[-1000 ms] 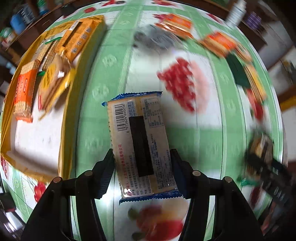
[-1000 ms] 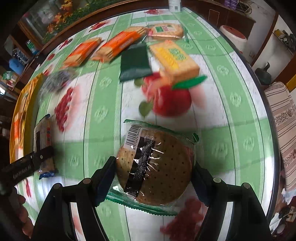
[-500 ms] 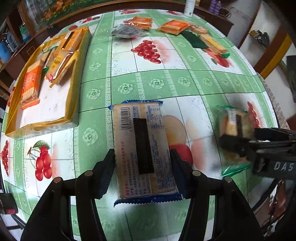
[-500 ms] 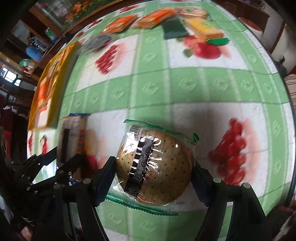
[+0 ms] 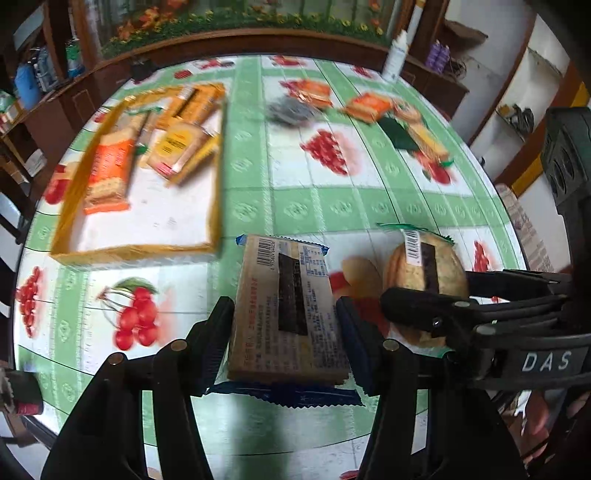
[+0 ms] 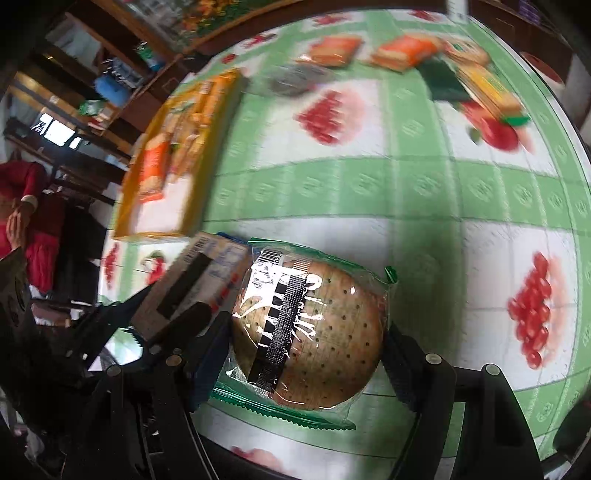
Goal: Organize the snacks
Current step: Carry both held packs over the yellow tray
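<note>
A biscuit pack (image 5: 288,310) is clamped in the left gripper (image 5: 286,328), a round cracker pack (image 6: 308,332) in the right gripper (image 6: 308,347), above the table (image 5: 314,206).

Table's covered in a green and white checked cloth (image 5: 325,206) with fruit prints all over, cherries (image 5: 135,321) near the front edge and a red berry cluster (image 5: 328,151) further back. Behind it there's a dark wood cabinet (image 5: 236,40) with orange flowers (image 5: 155,16) along the top. 1 white bottle (image 5: 397,55) stands at the far edge, and some purple bottles (image 5: 439,55) sit on the counter behind. Off to the side, a person in red (image 6: 35,218), too blurry for more.
</note>
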`<action>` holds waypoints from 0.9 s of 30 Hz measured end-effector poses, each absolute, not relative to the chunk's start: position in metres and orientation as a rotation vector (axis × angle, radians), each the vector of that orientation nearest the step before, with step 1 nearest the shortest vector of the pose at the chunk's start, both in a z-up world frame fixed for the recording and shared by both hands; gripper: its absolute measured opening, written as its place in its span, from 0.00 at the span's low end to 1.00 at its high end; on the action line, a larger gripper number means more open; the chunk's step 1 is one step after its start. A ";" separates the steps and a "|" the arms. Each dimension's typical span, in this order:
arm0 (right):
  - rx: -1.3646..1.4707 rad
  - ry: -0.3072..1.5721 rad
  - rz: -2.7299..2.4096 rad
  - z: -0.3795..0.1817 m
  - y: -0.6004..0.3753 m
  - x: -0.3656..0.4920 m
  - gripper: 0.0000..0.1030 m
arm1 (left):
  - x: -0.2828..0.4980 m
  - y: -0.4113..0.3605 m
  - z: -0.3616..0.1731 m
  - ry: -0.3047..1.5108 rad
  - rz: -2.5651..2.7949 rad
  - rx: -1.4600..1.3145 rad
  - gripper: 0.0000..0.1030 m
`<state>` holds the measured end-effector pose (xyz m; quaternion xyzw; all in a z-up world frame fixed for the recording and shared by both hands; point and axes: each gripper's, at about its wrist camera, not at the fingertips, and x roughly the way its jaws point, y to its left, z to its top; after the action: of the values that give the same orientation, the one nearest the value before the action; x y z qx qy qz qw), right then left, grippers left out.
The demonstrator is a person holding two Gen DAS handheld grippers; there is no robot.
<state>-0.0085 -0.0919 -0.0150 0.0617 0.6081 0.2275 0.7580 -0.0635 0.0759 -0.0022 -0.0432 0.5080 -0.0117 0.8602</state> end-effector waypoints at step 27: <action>0.055 1.119 0.659 0.048 0.101 0.098 0.75 | 0.017 0.266 0.013 0.986 0.333 -0.247 0.54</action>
<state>0.0980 0.1009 0.0482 0.0254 0.5209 0.3067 0.7962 0.0169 0.2656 0.0129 -0.1175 0.4699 0.1587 0.8604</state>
